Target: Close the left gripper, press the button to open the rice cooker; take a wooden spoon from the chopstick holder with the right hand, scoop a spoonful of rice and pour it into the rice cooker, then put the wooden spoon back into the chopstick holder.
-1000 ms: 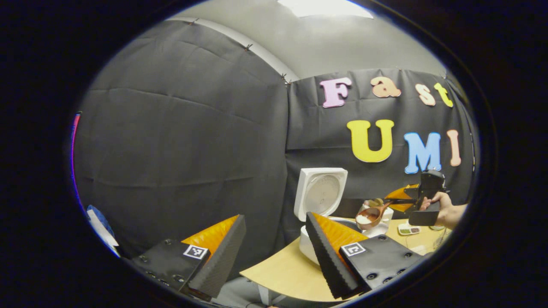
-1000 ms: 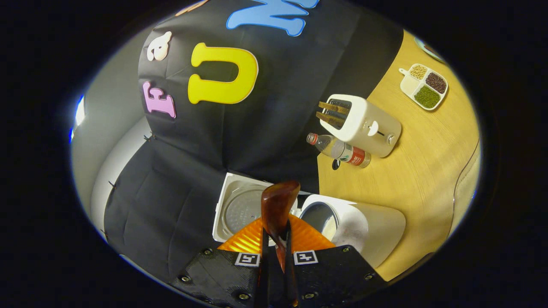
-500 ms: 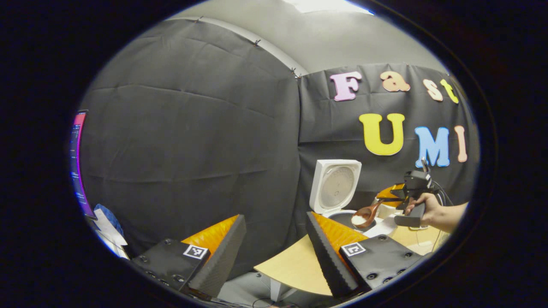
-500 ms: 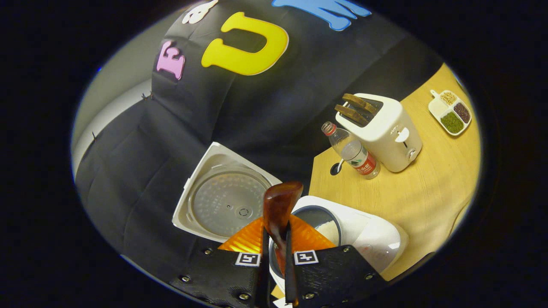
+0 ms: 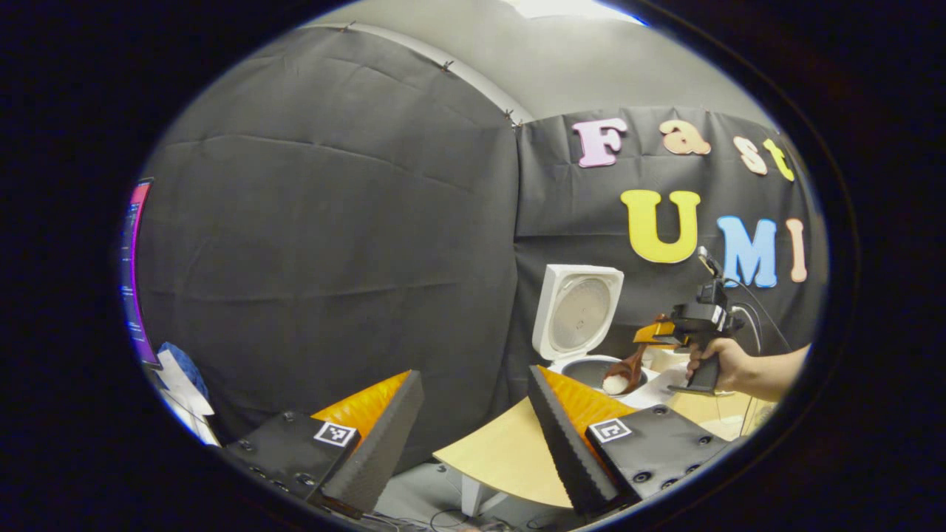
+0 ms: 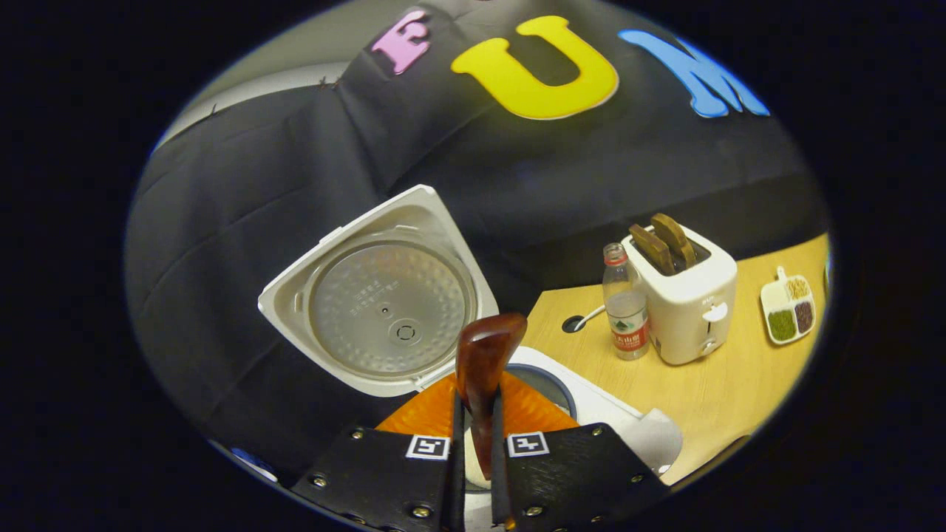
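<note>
Right gripper (image 6: 473,443) clamped wooden spoon (image 6: 482,362) above open rice cooker (image 6: 591,406); water bottle (image 6: 624,310), toaster (image 6: 687,303), sectioned grain dish (image 6: 788,314) farther right. Left gripper (image 5: 473,436) gaped wide, empty. Labels illegible.

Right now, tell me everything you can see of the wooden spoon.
The wooden spoon is dark reddish-brown, glossy wood. The right gripper is shut on its handle. Its bowl tilts down over the open rice cooker, with white rice on it. Whether it touches the pot is unclear.

Rice-laden wooden spoon (image 5: 619,375) tips over white rice cooker (image 5: 579,325); lid upright.
</note>
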Demonstrator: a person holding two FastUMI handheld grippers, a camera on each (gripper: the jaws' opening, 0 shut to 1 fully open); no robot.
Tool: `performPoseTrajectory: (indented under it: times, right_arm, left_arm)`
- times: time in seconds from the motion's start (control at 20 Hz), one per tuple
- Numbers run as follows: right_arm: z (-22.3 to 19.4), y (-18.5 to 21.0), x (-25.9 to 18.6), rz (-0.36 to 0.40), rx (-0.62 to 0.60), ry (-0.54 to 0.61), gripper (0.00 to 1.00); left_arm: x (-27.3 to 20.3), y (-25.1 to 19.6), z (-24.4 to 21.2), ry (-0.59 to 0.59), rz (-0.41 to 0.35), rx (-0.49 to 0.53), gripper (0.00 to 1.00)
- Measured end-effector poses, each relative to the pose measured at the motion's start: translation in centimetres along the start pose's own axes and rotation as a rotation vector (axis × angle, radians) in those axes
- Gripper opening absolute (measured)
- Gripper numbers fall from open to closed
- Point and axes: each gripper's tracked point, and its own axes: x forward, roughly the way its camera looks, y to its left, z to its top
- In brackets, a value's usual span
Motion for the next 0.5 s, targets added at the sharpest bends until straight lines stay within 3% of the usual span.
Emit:
performPoseTrajectory:
  times: [0.5]
  right_arm:
    - [1.3,2.8,-0.6,-0.040,-0.554,-0.077,0.14]
  left_arm:
    - [0.5,-0.2,-0.2,-0.006,-0.005,-0.008,0.99]
